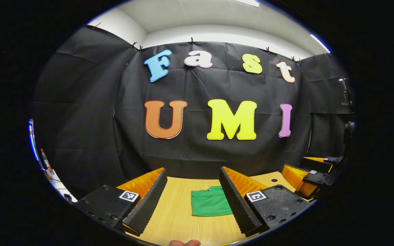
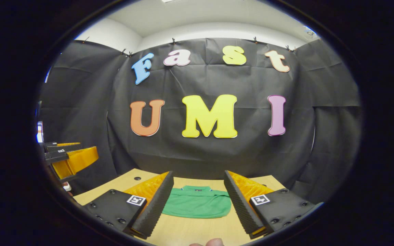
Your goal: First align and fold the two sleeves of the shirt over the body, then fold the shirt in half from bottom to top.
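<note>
The green fabric shirt (image 2: 197, 206) lies flat on the pale wood-grain worktop (image 2: 190, 232), already folded into a compact, roughly rectangular bundle. In the right gripper view its collar, edged with a thin light stripe, sits at the far side toward the black cloth wall (image 2: 214, 153), and the near edge curves slightly and lies smooth. In the left gripper view the same shirt (image 1: 210, 203) shows as a squarer block with straight left and near edges, its right part hidden behind a finger.

The left hand-held gripper (image 1: 193, 201) hovers above the worktop with its jaws spread wide and nothing between them; its ribbed foam-like pads (image 1: 149, 201) face each other, backed by ridged plastic. The right hand-held gripper (image 2: 198, 205) is likewise wide apart and empty, framing the shirt from above without touching it. Each gripper also shows at the side of the other's view, well apart from the shirt.

Bare worktop runs on the near side of the shirt, and a strip shows to its left in the left gripper view. A small dark round hole (image 2: 137, 178) marks the worktop near its far left corner.
</note>
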Tool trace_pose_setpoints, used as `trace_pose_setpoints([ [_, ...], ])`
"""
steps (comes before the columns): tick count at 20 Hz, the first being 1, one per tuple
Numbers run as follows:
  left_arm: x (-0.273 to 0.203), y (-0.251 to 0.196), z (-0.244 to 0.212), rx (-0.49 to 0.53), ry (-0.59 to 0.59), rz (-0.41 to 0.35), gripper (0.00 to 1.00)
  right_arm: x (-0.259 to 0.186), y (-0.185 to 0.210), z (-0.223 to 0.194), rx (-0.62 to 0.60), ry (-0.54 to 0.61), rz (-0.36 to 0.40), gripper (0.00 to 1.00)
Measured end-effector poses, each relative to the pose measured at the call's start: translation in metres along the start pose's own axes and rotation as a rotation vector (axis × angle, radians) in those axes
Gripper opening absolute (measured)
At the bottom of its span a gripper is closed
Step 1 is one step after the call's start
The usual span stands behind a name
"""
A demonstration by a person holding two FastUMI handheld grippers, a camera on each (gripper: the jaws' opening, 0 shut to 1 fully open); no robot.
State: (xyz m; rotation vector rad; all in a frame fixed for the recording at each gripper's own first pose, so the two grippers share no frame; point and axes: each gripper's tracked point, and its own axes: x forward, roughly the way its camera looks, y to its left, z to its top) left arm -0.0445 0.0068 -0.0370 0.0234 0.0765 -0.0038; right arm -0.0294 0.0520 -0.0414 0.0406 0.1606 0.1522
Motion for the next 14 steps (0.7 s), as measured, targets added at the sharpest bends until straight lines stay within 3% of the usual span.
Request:
trace_pose_setpoints([
  [5, -0.002, -0.005, 0.0, 0.013, 0.007, -0.016, 0.98, -0.001, 0.005, 0.0, 0.001, -0.001, 0.012, 0.95],
  [14, -0.006, 0.011, 0.001, 0.017, 0.009, 0.031, 0.98, 0.008, 0.022, 0.002, 0.007, 0.003, 0.071, 0.93],
])
